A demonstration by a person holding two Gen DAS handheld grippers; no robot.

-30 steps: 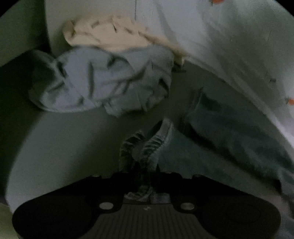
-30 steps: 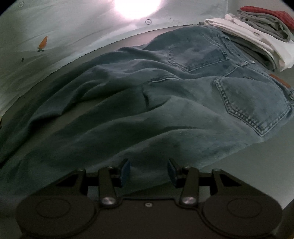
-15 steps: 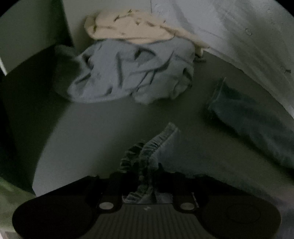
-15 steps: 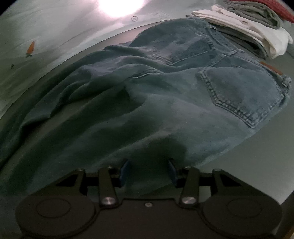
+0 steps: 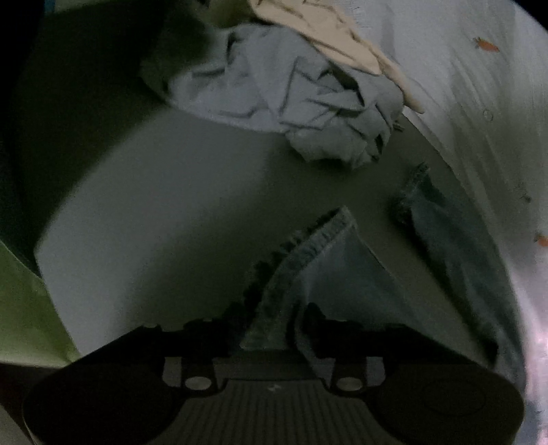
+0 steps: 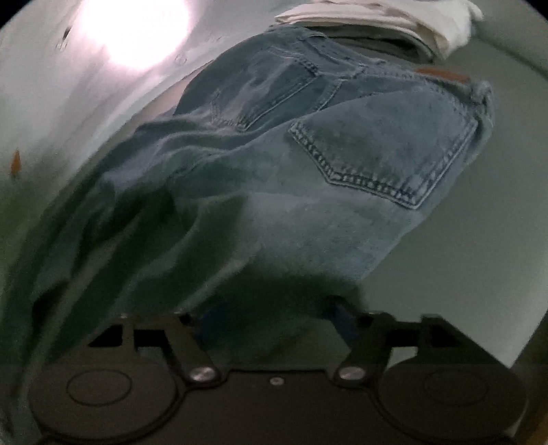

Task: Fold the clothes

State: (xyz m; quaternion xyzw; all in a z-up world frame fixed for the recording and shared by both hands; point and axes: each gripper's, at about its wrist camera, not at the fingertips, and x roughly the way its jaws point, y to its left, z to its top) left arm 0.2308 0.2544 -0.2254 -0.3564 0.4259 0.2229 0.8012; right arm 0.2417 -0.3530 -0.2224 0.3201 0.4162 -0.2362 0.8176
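Blue jeans (image 6: pixel 308 191) lie back-pockets-up on the grey table (image 6: pixel 479 219). My left gripper (image 5: pixel 274 321) is shut on the frayed hem of one jeans leg (image 5: pixel 308 246) and holds it lifted off the table. The other leg's hem (image 5: pixel 428 205) lies flat to the right. My right gripper (image 6: pixel 270 315) is open, its jaws set wide on either side of the jeans' near edge at the thigh, with the denim between them.
A crumpled light-blue garment (image 5: pixel 291 92) with a cream one (image 5: pixel 325 37) on top lies at the far end of the table. A stack of folded clothes (image 6: pixel 394 27) sits beyond the jeans' waistband. A pale printed sheet (image 5: pixel 479 85) runs along the far side.
My left gripper has pulled the hem leftward and swung left, stretching the leg out. My right gripper has moved forward onto the jeans, so the denim edge now sits between its jaws.
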